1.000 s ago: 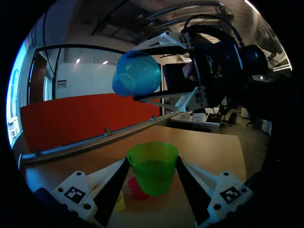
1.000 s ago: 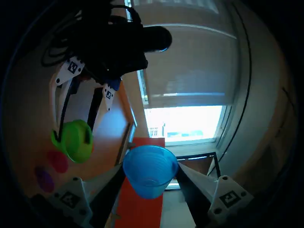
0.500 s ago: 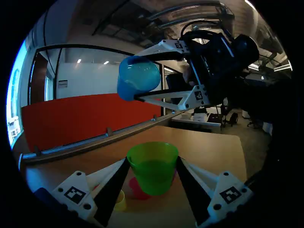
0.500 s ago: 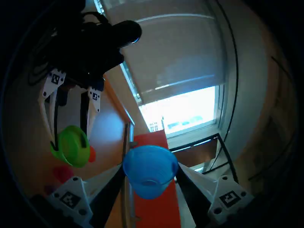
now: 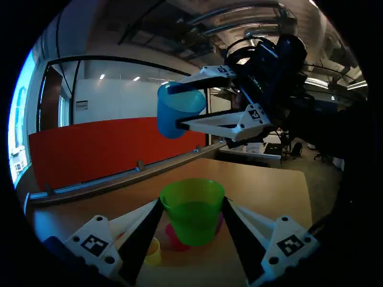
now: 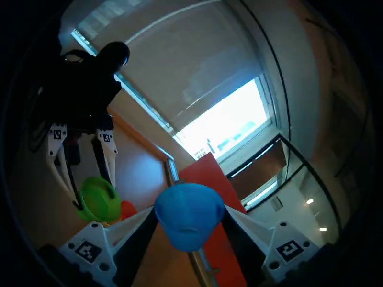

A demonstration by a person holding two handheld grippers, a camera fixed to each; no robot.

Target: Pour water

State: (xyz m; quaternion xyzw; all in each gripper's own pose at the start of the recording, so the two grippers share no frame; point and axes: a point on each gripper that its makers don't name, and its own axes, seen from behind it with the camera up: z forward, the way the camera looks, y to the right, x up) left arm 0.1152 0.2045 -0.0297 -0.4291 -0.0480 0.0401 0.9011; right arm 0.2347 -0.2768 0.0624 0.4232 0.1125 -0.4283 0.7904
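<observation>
My left gripper [image 5: 191, 215] is shut on a green cup [image 5: 192, 209] with water in it, held just above the wooden table [image 5: 268, 186]. Above and beyond it, my right gripper [image 5: 179, 106] holds a blue cup [image 5: 176, 114] in the air, nearly upright with its rim tipped a little. In the right gripper view, my right gripper [image 6: 190, 221] is shut on the blue cup [image 6: 189, 215], which looks almost empty. Farther off at the left hangs the green cup [image 6: 99, 199] between the left gripper's fingers [image 6: 107, 154].
Small cups lie on the table under the green cup: a pink one [image 5: 174, 237] and a yellow one [image 5: 152, 252]. An orange cup [image 6: 128, 209] shows beside the green cup. A red partition [image 5: 105, 148] with a rail runs along the table's far edge. A bright window [image 6: 225, 124] lies beyond.
My right gripper has rotated the blue cup from lying on its side back toward upright, and has drifted slightly right. The left gripper and green cup have stayed still.
</observation>
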